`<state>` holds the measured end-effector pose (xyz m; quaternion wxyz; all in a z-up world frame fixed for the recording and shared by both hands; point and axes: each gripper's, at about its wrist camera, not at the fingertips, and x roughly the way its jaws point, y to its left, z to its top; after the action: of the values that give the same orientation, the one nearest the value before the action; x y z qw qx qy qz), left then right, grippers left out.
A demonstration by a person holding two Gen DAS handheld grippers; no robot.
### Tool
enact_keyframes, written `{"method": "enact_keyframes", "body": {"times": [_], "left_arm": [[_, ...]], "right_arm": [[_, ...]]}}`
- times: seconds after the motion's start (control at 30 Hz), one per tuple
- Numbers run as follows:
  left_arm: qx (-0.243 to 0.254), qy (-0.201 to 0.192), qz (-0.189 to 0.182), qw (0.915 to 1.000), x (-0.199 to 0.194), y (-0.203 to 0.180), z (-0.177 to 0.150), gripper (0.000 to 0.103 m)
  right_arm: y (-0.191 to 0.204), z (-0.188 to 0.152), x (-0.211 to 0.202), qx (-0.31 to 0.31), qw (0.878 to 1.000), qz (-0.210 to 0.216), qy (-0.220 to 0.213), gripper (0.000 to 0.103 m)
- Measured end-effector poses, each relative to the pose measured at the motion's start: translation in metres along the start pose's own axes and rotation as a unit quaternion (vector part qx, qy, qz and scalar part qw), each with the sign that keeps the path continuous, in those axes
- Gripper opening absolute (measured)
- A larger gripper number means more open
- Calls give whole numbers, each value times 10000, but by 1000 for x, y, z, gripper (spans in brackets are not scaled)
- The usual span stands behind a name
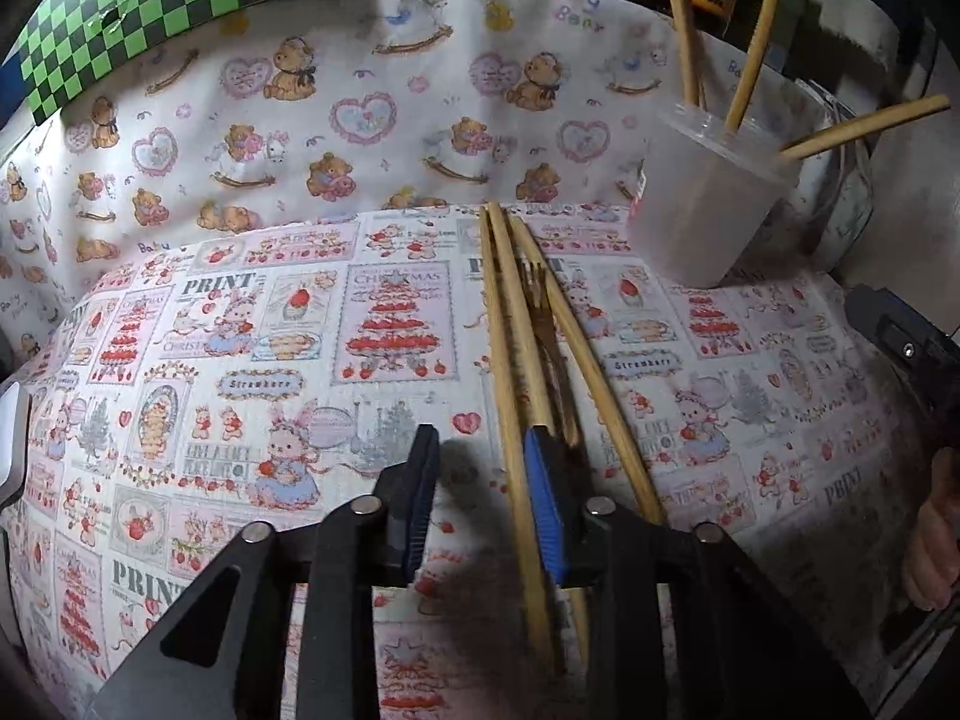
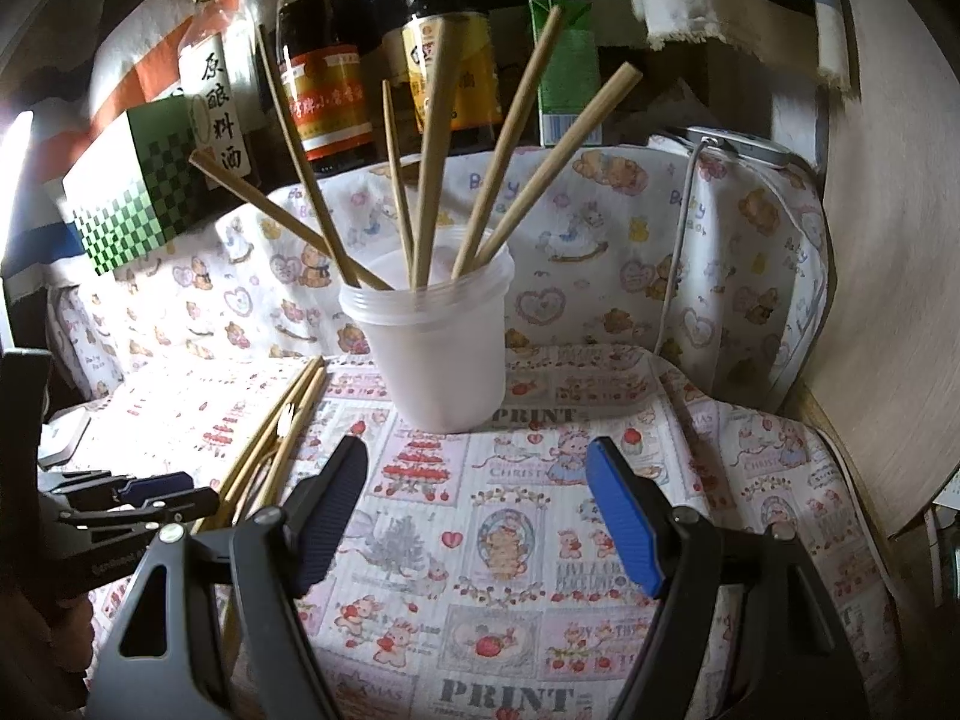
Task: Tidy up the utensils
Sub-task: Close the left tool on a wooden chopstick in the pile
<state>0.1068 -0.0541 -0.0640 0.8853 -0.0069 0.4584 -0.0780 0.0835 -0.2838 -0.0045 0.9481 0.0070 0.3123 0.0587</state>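
Three wooden chopsticks (image 1: 510,324) and a small brown fork (image 1: 543,324) lie together on the printed cloth. My left gripper (image 1: 483,456) is open low over them, with one chopstick between its fingers and its right finger (image 1: 543,510) over the others. A translucent plastic cup (image 2: 441,348) stands upright holding several chopsticks (image 2: 432,150). It also shows in the left wrist view (image 1: 708,204). My right gripper (image 2: 477,480) is open and empty, just in front of the cup. The loose chopsticks (image 2: 282,432) lie to its left, next to the left gripper (image 2: 138,495).
Sauce bottles (image 2: 324,72), a green carton (image 2: 567,78) and a green checkered box (image 2: 132,186) stand behind the cup. A white cable (image 2: 681,240) runs down the cloth at the right. A wooden panel (image 2: 888,300) borders the right side.
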Motion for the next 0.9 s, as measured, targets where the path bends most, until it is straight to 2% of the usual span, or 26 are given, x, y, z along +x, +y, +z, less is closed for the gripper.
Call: {"method": "enact_keyframes", "body": {"times": [0.33,0.47,0.5,0.57,0.63,0.73,0.9], "left_arm": [[27,5,91,10000,-1,-4,-3,24],[158,-31,243,9996,-1,-9,-3,23],[95,-14,224,9997,0,-8,-3,20],[0,3,254,9997,-1,-3,-2,6],[-178,-16,145,9997,-3,4,0,6],[-353,-323,34,9988,-19,11,3,6],[-431,-1292,58,9907,-67,14,8,6]], "right_arm": [[13,-6,1,-276,9996,76,37,73],[22,-11,7,-509,9976,300,374,71],[25,-13,9,-533,9965,419,492,69],[31,-17,10,-558,9943,638,653,66],[40,-22,11,-660,9914,815,783,64],[55,-31,12,-878,9882,907,866,59],[79,-44,17,-1120,9813,1108,1109,55]]}}
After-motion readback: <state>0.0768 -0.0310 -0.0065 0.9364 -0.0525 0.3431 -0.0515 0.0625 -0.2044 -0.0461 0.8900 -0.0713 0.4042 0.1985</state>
